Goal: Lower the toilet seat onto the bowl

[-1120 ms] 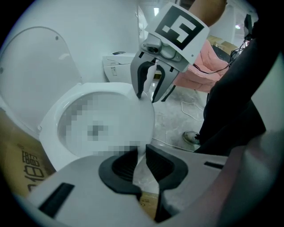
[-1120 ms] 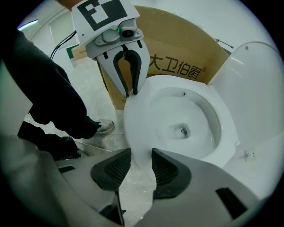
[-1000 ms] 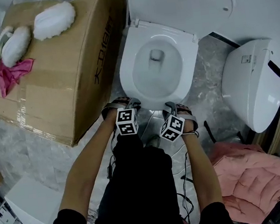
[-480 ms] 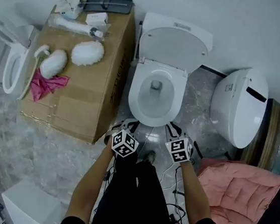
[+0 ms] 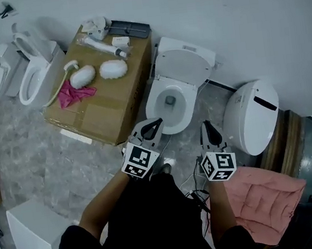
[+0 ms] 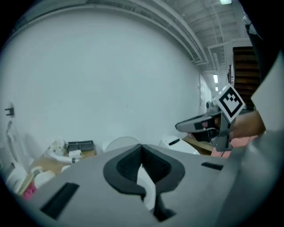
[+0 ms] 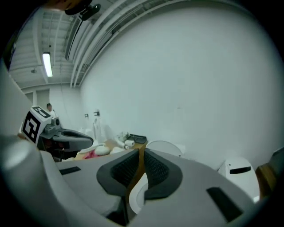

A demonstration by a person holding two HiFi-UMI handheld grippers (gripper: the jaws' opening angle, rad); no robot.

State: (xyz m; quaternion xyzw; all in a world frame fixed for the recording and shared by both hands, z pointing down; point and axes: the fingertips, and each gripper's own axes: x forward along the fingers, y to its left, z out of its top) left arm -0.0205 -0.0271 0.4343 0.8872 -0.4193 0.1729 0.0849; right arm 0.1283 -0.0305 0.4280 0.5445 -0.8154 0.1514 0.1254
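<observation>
The white toilet stands by the wall in the head view, its lid tipped up and back. Whether a seat ring is raised with the lid I cannot tell. Both grippers hover in front of the bowl, touching nothing. My left gripper points at the bowl's front rim with its jaws shut and empty; in the left gripper view the pads meet. My right gripper is to the bowl's right. Its jaws are closing, a thin slit left between the pads, nothing in it.
A big cardboard box stands left of the toilet, with brushes and a pink cloth on top. A second white toilet lies to the right, a pink cushion near my right arm. More toilets line the far left.
The view has pulled back from the toilet, and both grippers have come away from the bowl's front rim. Both sets of jaws have closed up.
</observation>
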